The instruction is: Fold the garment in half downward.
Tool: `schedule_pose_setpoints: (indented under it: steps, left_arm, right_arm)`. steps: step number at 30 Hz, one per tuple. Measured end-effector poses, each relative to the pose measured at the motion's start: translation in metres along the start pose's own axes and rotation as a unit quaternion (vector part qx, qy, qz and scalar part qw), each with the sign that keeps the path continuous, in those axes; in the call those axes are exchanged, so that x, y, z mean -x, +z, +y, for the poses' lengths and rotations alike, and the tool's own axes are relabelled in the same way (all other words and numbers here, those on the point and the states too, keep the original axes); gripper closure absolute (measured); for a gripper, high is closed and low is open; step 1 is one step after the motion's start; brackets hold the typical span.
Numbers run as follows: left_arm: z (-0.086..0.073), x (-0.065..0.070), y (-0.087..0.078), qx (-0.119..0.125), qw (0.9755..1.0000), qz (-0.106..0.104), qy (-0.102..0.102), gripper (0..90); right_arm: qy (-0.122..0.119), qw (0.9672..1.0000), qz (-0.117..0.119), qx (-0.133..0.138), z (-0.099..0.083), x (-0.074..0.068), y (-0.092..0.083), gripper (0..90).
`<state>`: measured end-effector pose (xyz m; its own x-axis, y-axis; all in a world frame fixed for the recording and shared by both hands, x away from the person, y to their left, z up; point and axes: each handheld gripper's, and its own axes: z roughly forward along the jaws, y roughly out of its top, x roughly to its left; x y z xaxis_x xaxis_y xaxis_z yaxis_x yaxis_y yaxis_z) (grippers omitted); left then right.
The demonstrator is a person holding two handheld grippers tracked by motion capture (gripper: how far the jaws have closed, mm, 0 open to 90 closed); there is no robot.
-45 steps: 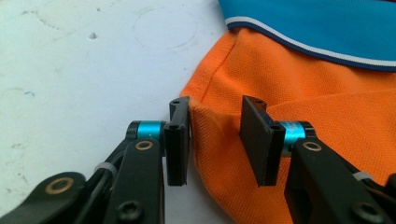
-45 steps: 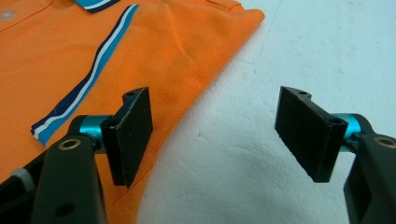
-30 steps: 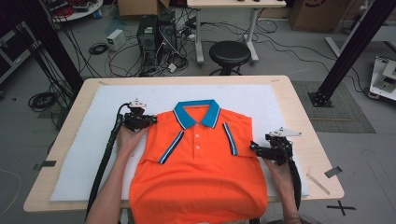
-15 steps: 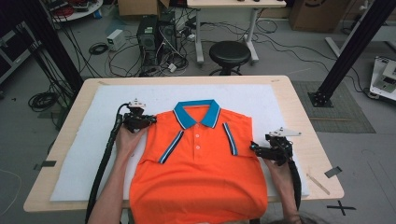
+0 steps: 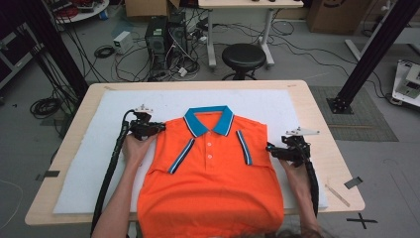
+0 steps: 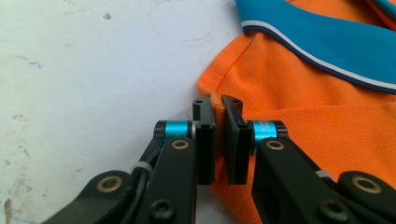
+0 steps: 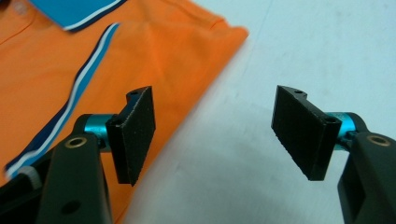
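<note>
Orange polo shirt [image 5: 210, 183] lies flat on white mat [image 5: 89, 163], near-centre of table. Left gripper [image 6: 218, 109] clamped on shirt's left shoulder edge; right gripper [image 7: 212, 126] w/ jaws wide, just been closing a bit, over shirt's right edge, nothing pinched

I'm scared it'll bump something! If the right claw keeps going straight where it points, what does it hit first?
Probably the folded edge of the orange polo shirt, lying just ahead of the open right claw on the white mat; depth is hard to judge.
</note>
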<state>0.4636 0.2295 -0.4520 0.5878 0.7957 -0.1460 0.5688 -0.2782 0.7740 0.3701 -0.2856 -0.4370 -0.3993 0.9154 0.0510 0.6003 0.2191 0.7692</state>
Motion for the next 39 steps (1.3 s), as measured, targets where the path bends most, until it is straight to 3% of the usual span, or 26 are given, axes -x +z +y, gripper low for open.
schedule_pose_setpoints:
  steps: [6, 9, 11, 14, 20, 24, 26, 31, 33, 34, 39]
  left_arm:
    - [0.000, 0.000, 0.000, 0.000, 1.0000, 0.001, 0.000, 83.6]
    - [0.000, 0.000, 0.000, 0.000, 1.0000, 0.000, 0.001, 83.6]
    - [0.000, 0.000, 0.000, 0.000, 1.0000, 0.001, 0.001, 83.5]
    - [0.000, 0.000, 0.000, 0.000, 1.0000, 0.001, 0.001, 83.4]
    - [0.000, 0.001, 0.000, 0.000, 1.0000, 0.002, 0.003, 83.3]
    - [0.000, 0.001, 0.000, 0.000, 1.0000, 0.003, 0.005, 83.3]
    - [0.000, 0.001, 0.000, 0.000, 1.0000, 0.003, 0.005, 83.2]
    - [0.000, 0.001, 0.000, 0.001, 1.0000, 0.003, 0.004, 83.2]
    - [0.000, 0.001, 0.000, 0.001, 1.0000, 0.003, 0.004, 83.1]
    - [0.000, 0.001, 0.000, 0.001, 1.0000, 0.003, 0.004, 83.1]
    - [0.000, 0.002, 0.000, 0.001, 1.0000, 0.003, 0.004, 83.0]
  right_arm:
    - [0.020, 0.9997, 0.012, -0.004, 0.028, 0.016, 0.020, 33.3]
    - [0.011, 0.9998, 0.013, -0.011, 0.042, 0.018, 0.028, 33.7]
    - [-0.001, 0.9997, 0.013, -0.023, 0.061, 0.019, 0.041, 33.5]
    - [-0.002, 0.9991, 0.015, -0.039, 0.068, 0.020, 0.054, 33.0]
    - [0.002, 0.9965, 0.028, -0.079, 0.060, 0.016, 0.069, 31.7]
    - [-0.007, 0.9961, 0.011, -0.088, 0.059, 0.012, 0.071, 31.7]
    - [0.002, 0.9956, 0.009, -0.093, 0.058, 0.012, 0.071, 31.8]
    - [0.003, 0.9957, 0.009, -0.092, 0.056, 0.011, 0.073, 31.9]
    - [0.004, 0.9956, 0.021, -0.091, 0.056, 0.009, 0.073, 33.7]
    - [-0.003, 0.9950, 0.036, -0.093, 0.057, 0.005, 0.073, 35.2]
    - [-0.026, 0.9950, 0.039, -0.089, 0.057, -0.001, 0.074, 39.3]
